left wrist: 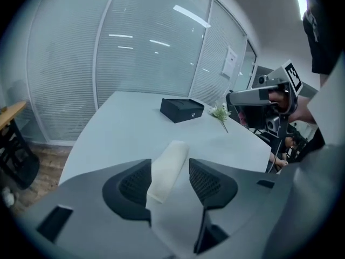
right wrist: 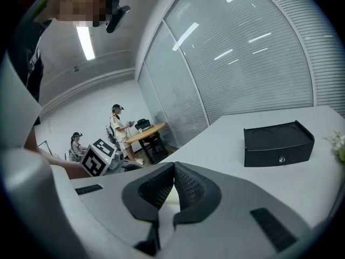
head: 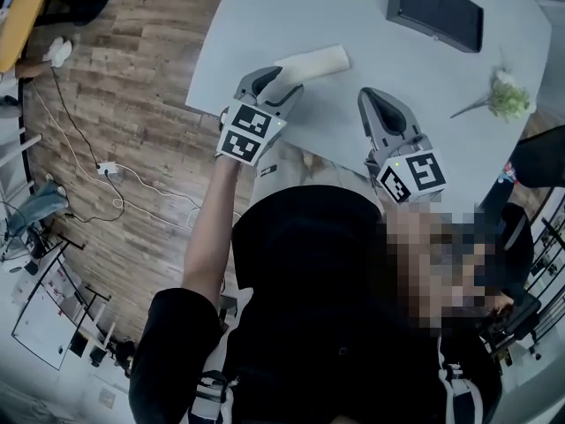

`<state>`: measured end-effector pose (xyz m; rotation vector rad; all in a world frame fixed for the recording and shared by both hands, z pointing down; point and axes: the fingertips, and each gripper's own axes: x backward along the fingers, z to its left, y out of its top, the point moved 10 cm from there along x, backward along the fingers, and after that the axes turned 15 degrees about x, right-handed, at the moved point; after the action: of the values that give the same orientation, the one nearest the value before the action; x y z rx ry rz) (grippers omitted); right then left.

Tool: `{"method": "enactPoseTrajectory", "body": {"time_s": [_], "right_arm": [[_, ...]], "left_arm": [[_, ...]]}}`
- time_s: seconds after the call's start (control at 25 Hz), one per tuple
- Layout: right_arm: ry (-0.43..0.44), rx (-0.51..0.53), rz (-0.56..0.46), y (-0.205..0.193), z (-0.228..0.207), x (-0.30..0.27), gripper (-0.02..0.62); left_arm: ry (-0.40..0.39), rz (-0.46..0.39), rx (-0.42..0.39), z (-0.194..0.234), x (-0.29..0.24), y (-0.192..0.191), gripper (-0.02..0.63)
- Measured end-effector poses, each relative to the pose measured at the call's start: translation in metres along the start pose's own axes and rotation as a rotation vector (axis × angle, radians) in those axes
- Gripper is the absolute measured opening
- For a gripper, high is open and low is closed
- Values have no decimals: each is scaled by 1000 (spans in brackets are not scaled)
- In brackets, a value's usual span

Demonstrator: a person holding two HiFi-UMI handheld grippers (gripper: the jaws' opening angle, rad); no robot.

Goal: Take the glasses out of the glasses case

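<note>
A cream oblong case (head: 316,62) lies on the white table (head: 371,16), near its left edge. My left gripper (head: 281,79) is at the case's near end and points down at it. In the left gripper view the jaws stand apart with that end of the case (left wrist: 173,152) between them; a gap shows at the right pad (left wrist: 207,179), so nothing is gripped. My right gripper (head: 375,100) hovers over the table to the right of the case. Its jaws (right wrist: 174,169) are shut and hold nothing. No glasses are visible.
A black box (head: 434,10) with a front latch stands at the far side of the table. A small flower sprig (head: 508,95) lies at the right. Wooden floor with cables (head: 106,168) is on the left. Two people stand by a wooden table (right wrist: 143,131) in the background.
</note>
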<state>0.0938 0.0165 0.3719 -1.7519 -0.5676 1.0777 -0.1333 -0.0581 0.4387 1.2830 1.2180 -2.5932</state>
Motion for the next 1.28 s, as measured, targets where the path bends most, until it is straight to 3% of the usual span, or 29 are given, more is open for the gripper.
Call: {"method": "enactPoseTrajectory", "body": {"time_s": [0.16, 0.6, 1.28], "right_arm": [[-41, -16, 13, 1, -1, -5, 18], [-123, -42, 33, 7, -5, -6, 18], [-155, -80, 55, 1, -17, -8, 18]], "left_arm": [[-27, 89, -59, 12, -16, 0, 245], [-121, 281, -160, 30, -50, 7, 275], [-142, 433, -249, 39, -80, 8, 299]]}}
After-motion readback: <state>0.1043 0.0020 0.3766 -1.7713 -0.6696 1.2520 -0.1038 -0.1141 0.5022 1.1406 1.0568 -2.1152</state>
